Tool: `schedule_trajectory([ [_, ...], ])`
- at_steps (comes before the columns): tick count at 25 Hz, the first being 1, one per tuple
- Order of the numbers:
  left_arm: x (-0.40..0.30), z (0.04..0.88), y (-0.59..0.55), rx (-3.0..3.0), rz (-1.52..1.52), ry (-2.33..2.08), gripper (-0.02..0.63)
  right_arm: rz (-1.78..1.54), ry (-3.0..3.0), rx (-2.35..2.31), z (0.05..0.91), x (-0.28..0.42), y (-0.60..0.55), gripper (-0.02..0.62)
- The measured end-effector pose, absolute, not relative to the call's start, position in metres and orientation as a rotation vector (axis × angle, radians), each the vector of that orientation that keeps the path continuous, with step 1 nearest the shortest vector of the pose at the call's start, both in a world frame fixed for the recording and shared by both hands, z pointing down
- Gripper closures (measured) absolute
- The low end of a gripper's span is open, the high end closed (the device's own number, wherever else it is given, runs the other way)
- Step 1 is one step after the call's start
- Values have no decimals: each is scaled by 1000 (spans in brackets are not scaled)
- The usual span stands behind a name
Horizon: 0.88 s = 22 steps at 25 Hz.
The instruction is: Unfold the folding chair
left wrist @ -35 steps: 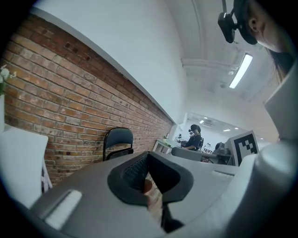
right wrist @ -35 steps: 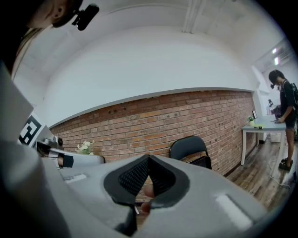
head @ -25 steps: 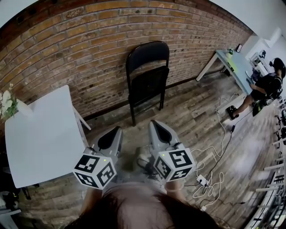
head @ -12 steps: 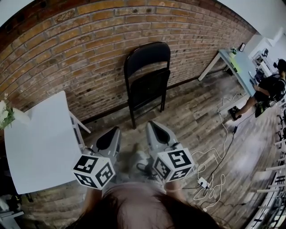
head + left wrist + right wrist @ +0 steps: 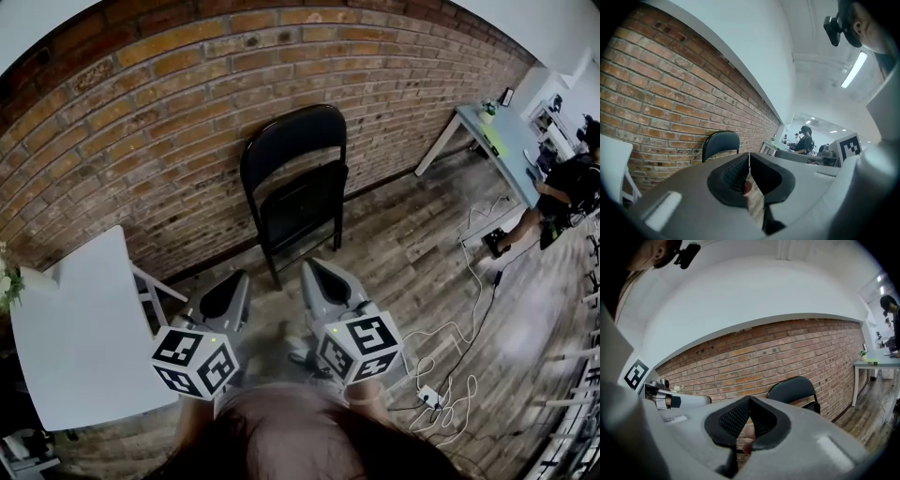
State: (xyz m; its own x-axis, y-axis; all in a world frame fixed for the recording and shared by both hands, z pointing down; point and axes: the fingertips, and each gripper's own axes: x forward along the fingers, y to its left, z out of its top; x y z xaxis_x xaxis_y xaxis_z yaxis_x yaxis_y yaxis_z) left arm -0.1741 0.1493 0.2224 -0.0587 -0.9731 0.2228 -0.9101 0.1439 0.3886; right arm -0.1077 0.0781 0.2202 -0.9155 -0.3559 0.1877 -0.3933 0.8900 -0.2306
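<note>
Lighting is bright and even. A ceiling strip light (image 5: 855,70) glows without detail in the left gripper view, and the white wall (image 5: 754,301) above the bricks is nearly washed out. Wide-angle distortion bows the brick wall (image 5: 187,112) into an arc, and all views have black corners. The floor (image 5: 525,328) at the head view's right edge is smeared. The chair (image 5: 295,187) shows as a dark shape with little detail.
</note>
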Motion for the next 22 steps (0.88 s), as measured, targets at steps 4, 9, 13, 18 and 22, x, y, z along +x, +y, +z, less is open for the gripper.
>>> schedule_trajectory([
  [4,-182,222,121,1787,-186,-2020,597,407,-2917,554,222,-114,53,594],
  [9,-190,224,85,1768,-180,-2044,597,408,-2920,535,225,-117,17,594],
  [13,-196,224,62,1740,-192,-2066,589,409,-2919,501,227,-119,-9,594],
  [18,-199,229,44,1711,-176,-2084,581,429,-2923,462,232,-125,-30,594],
  [22,-204,232,36,1685,-167,-2098,573,443,-2929,430,235,-132,-41,594],
])
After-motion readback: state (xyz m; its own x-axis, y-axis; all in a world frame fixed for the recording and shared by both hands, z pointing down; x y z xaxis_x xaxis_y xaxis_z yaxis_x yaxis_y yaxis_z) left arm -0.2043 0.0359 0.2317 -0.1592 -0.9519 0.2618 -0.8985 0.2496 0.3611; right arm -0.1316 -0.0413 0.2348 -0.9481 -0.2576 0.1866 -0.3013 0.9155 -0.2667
